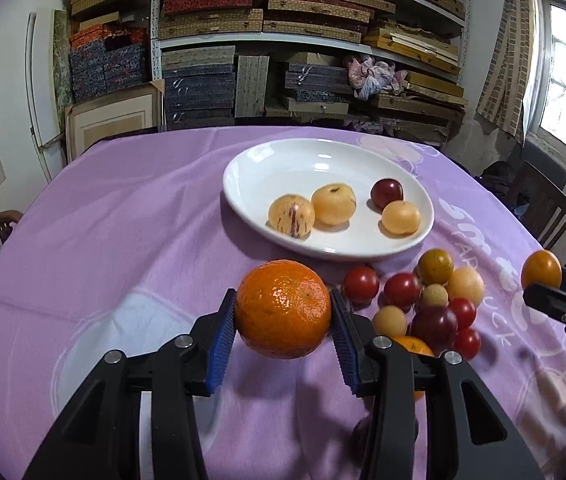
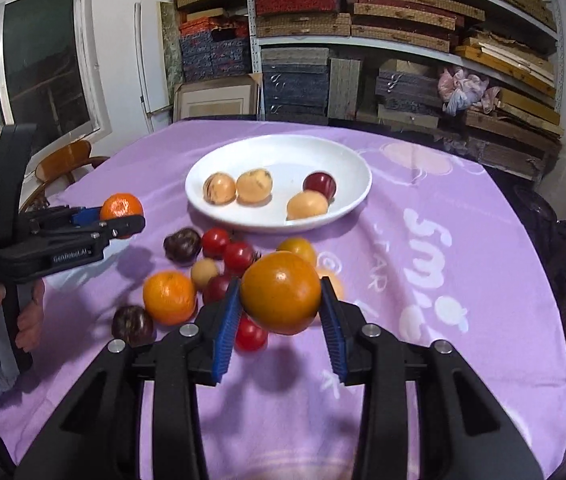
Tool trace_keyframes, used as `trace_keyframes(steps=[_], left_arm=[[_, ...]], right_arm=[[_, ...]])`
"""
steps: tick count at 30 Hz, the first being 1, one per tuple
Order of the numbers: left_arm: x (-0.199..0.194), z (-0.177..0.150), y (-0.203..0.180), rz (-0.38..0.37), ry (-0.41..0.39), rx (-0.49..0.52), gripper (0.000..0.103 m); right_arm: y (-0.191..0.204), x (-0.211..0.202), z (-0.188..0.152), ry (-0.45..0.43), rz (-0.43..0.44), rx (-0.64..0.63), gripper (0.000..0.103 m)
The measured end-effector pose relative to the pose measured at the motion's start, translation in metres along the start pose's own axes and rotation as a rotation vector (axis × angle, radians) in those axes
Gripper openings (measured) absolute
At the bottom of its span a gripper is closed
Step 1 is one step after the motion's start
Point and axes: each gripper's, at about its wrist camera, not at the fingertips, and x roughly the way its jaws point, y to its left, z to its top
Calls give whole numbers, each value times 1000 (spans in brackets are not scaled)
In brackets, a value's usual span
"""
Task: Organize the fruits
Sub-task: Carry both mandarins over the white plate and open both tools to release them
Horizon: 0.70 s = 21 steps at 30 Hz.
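Observation:
My left gripper (image 1: 283, 298) is shut on a large orange mandarin (image 1: 279, 320) and holds it above the purple tablecloth (image 1: 123, 240). My right gripper (image 2: 281, 285) is shut on an orange-brown tomato (image 2: 283, 300), which hangs over the loose fruit. Each gripper also shows in the other's view: the right gripper (image 1: 555, 284) at the right edge and the left gripper (image 2: 123, 220) at the left. A white plate (image 1: 283, 160) holds several fruits, pale yellow ones and a dark red one. A heap of small fruits (image 1: 423, 300) lies on the cloth in front of the plate.
In the right wrist view the heap includes a second mandarin (image 2: 169, 298) and dark purple tomatoes (image 2: 182, 245). A person's hand (image 2: 27, 320) grips the left tool. Wooden chairs (image 1: 551, 216) stand at the table's sides. Shelves of boxes (image 1: 303, 40) fill the back wall.

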Motion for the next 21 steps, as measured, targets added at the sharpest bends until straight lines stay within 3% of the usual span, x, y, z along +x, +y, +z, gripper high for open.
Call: trace_keyframes(steps=[4,9,15,21], left_arm=[[17,39,-5,-13,-18,-20,45],[53,79,-4,24,-3,-31,45],[108,106,15,36,70,-90,45],[150,108,24,41,134,-105,46]], right_arm=[[-5,24,50,-29,-28,22,38],[-17,82,91,17,-62,70,38],[-28,150,118,90,-77,79,38],[-28,195,132,134,-92,41,38]])
